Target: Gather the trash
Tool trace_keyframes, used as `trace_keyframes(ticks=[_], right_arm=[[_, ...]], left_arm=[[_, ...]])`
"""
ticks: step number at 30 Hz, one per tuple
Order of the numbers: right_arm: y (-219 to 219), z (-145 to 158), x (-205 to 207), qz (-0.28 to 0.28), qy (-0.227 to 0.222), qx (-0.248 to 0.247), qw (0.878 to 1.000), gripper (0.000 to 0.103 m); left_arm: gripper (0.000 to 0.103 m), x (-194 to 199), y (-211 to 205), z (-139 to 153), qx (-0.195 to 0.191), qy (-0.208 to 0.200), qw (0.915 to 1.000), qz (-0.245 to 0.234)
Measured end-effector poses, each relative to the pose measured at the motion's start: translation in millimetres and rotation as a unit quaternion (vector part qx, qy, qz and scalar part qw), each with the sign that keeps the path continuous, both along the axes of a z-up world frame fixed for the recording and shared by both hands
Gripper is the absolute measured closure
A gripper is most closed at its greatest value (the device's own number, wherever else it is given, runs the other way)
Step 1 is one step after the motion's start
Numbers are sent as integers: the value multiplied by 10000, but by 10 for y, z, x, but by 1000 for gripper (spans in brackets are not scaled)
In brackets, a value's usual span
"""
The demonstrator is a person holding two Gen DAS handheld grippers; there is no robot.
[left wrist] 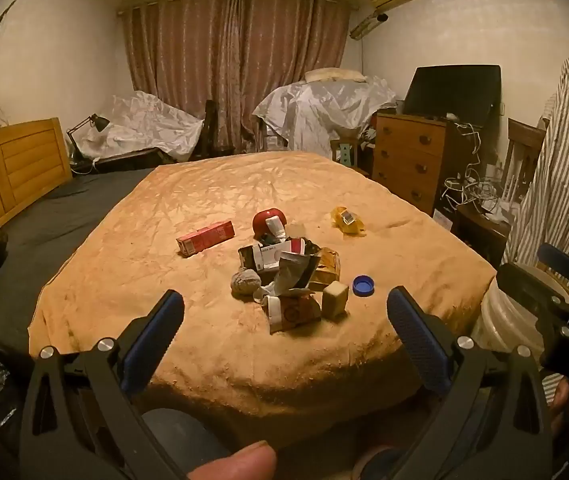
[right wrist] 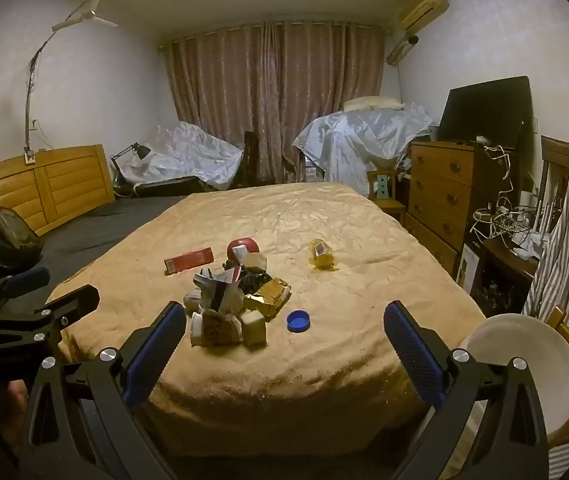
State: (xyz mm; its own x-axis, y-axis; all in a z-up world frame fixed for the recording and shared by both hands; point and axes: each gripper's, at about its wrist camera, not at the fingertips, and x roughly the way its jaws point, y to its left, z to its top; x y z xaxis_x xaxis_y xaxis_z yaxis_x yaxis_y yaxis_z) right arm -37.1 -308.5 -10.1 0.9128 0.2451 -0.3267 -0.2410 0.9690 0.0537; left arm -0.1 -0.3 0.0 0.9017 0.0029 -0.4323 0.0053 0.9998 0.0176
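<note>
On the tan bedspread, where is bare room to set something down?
The tan bedspread is bare beyond the red carton and yellow bottle, and along its near edge. It is crowded mid-bed around the wrapper pile and blue cap.

- Blanket (left wrist: 212, 216): tan-gold, plain.
- Long carton (left wrist: 205, 237): red.
- Bottle cap (left wrist: 363, 286): blue.
- Round container (left wrist: 268, 222): red with a white label.
- Small bottle (left wrist: 347, 221): yellow.
- Foil wrapper (right wrist: 268, 300): gold.
- Cube (left wrist: 334, 299): pale cream.
- Gripper pads (left wrist: 418, 340): blue, dotted texture, on black arms.
- Bucket (right wrist: 524, 364): white.
- Curtains (left wrist: 236, 64): dusty pink.
- Hanging cloth (left wrist: 568, 152): grey-and-white stripes.
- Sheet (left wrist: 64, 208): dark grey.
</note>
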Motion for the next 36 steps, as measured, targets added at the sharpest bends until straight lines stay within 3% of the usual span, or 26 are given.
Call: trace_keyframes(ticks=[36], right_arm=[[-46, -76, 44, -13, 109, 152, 9998, 4]], left_arm=[[5, 2, -11, -11, 7, -5, 10000, -13]])
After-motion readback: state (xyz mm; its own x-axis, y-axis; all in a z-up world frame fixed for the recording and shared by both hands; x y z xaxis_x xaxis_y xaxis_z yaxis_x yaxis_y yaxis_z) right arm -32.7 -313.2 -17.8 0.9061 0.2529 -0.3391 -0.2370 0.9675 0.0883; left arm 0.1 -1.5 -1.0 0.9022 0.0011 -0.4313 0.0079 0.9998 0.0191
